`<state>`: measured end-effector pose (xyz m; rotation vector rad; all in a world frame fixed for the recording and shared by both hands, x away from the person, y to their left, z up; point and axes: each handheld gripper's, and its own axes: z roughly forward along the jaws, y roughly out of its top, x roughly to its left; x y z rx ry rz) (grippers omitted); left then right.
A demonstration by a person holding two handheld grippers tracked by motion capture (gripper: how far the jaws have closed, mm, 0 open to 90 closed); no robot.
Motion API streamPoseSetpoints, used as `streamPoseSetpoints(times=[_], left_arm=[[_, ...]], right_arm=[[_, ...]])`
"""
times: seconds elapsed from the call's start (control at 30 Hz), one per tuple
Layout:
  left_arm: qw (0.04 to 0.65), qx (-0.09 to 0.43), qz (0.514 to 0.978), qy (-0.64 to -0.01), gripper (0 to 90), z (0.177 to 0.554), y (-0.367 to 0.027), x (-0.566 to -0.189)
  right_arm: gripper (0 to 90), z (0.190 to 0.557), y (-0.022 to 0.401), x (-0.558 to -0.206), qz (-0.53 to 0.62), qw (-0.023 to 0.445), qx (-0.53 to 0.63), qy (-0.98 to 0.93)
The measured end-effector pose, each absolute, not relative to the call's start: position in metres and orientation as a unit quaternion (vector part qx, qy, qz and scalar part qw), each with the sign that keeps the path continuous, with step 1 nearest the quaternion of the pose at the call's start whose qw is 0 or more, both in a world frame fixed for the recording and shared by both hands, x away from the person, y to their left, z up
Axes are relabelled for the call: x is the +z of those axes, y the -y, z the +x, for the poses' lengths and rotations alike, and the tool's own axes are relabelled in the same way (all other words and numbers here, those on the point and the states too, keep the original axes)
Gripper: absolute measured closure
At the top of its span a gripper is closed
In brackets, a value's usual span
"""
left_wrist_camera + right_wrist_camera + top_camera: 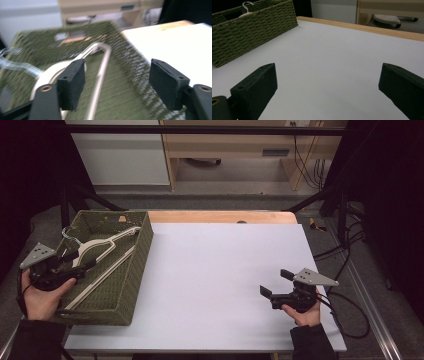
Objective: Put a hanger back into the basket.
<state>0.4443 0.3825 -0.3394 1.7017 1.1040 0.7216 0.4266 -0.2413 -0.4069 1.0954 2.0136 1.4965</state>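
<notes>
Cream wooden clothes hanger (102,251) with its metal hook lies flat inside the green woven rectangular basket (134,270) at the left of my white table (225,270). My left gripper (116,85) hangs over the basket's near end, jaws spread apart with nothing pressed between the pads; the hanger's bar lies below them, untouched as far as I can tell. My right gripper (277,284) rests on the table well apart, released too. My worry: the left jaw sits close to the hanger's arm, so pulling away carelessly could snag it, or catch the basket's wall and drag the basket toward the table's edge.
</notes>
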Motion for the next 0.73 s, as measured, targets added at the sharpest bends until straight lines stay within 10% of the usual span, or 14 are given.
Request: streamPoseSetpoints(times=[0.73], left_arm=[[0.533, 0.238, 0.712, -0.389, 9.2, 0.421, -0.297, -0.363]], right_arm=[[2.2, 0.422, 0.249, -0.402, 0.387, 0.206, 0.549, -0.712]])
